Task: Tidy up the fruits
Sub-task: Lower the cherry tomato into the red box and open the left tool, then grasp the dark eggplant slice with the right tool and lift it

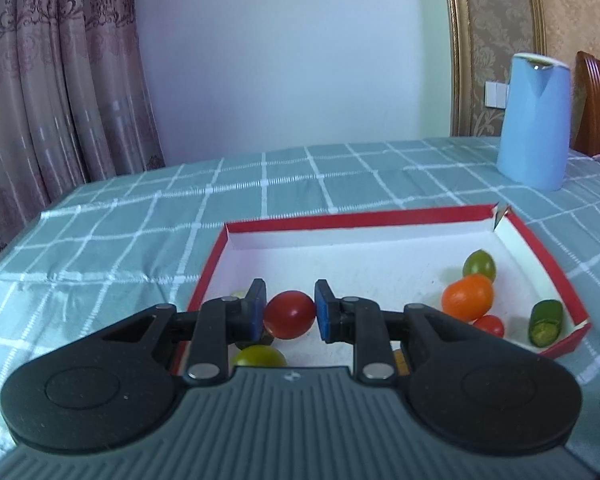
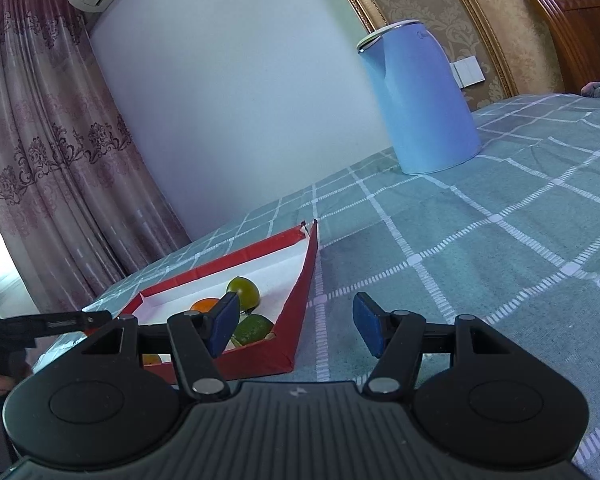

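A red-rimmed white tray [image 1: 340,220] lies on the checked tablecloth. My left gripper [image 1: 290,314] is shut on a red cherry tomato [image 1: 290,314] and holds it over the tray's near left part. A yellow-green tomato [image 1: 260,357] lies just below it. At the tray's right lie a green tomato [image 1: 479,265], an orange tomato [image 1: 467,297], a small red tomato [image 1: 489,325] and a green pepper piece [image 1: 545,322]. My right gripper [image 2: 294,326] is open and empty, over the cloth by the tray's right wall [image 2: 300,312]. Green [image 2: 244,290] and orange [image 2: 204,304] fruits show there.
A tall light-blue kettle [image 1: 534,122] stands on the table at the far right, also in the right wrist view [image 2: 418,98]. Curtains hang at the left beyond the table edge. A wooden chair [image 1: 598,100] stands at the far right.
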Available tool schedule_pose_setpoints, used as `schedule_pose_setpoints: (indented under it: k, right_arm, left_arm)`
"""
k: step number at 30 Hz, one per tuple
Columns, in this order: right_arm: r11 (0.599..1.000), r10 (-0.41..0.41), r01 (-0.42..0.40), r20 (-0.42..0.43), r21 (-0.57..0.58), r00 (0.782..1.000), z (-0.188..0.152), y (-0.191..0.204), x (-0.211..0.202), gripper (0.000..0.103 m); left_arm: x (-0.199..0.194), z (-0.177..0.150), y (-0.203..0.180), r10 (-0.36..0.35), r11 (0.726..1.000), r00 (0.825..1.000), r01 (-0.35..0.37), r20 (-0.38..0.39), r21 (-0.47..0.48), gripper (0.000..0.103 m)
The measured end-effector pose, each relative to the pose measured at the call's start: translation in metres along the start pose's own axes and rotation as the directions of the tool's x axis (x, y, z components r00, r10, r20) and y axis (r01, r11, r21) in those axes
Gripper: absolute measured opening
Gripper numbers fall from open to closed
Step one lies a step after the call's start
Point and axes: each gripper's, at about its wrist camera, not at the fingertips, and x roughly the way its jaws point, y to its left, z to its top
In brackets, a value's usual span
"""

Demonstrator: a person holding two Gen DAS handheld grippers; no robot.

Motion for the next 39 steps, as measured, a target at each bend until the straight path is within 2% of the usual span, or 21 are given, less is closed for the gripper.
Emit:
schedule_pose_setpoints:
  k: [5, 6, 7, 8, 15, 17, 20, 24, 29, 32, 39]
  right_arm:
    - [1.000, 0.005, -0.005, -0.002, 0.001, 1.000, 0.000, 0.000, 0.001, 0.062]
    - [1.000, 0.005, -0.005, -0.004, 0.002, 1.000, 0.000, 0.000, 0.001, 0.063]
    - [1.000, 0.005, -0.005, -0.005, 0.002, 1.000, 0.000, 0.000, 0.001, 0.063]
    - [1.000, 0.005, -0.005, -0.006, 0.002, 1.000, 0.000, 0.000, 0.001, 0.063]
    - [1.000, -0.003, 0.003, -0.018, -0.001, 1.000, 0.000, 0.001, 0.003, 0.064]
    - [1.000, 0.000, 0.000, -0.015, -0.002, 1.000, 0.000, 0.001, 0.002, 0.064]
    - [1.000, 0.004, -0.004, -0.014, -0.023, 1.000, 0.000, 0.005, 0.002, 0.064]
    - [0.993, 0.068, -0.070, -0.033, -0.093, 0.997, -0.007, 0.028, -0.001, 0.064]
    - [0.952, 0.175, -0.201, -0.129, -0.229, 0.976, -0.030, 0.086, 0.004, 0.064]
    - [0.908, 0.211, -0.262, -0.183, -0.328, 0.960, -0.045, 0.123, 0.010, 0.064]
    - [0.855, 0.186, -0.285, -0.257, -0.432, 0.948, -0.055, 0.160, 0.036, 0.064]
  left_arm:
    - [0.016, -0.008, 0.001, 0.019, 1.000, 0.999, -0.019, -0.033, -0.007, 0.024]
    - [0.017, -0.009, 0.002, 0.023, 1.000, 0.999, -0.023, -0.035, -0.012, 0.026]
    - [0.016, -0.010, 0.004, 0.025, 1.000, 0.999, -0.026, -0.034, -0.018, 0.036]
    - [0.014, -0.011, 0.006, 0.028, 0.999, 0.999, -0.028, -0.025, -0.021, 0.041]
    - [-0.029, -0.018, 0.027, 0.053, 0.997, 0.997, -0.050, 0.057, -0.055, 0.042]
    - [-0.044, -0.025, 0.040, 0.079, 0.994, 0.994, -0.073, 0.073, -0.084, 0.052]
    - [-0.060, -0.039, 0.058, 0.128, 0.987, 0.988, -0.119, 0.082, -0.104, 0.061]
    - [-0.068, -0.058, 0.082, 0.185, 0.975, 0.981, -0.176, 0.057, -0.137, 0.069]
    - [-0.057, -0.075, 0.094, 0.228, 0.965, 0.974, -0.224, 0.013, -0.134, 0.069]
    - [-0.050, -0.076, 0.101, 0.196, 0.968, 0.980, -0.198, -0.025, -0.156, 0.070]
    - [-0.038, -0.084, 0.114, 0.146, 0.960, 0.983, -0.167, -0.109, -0.225, 0.073]
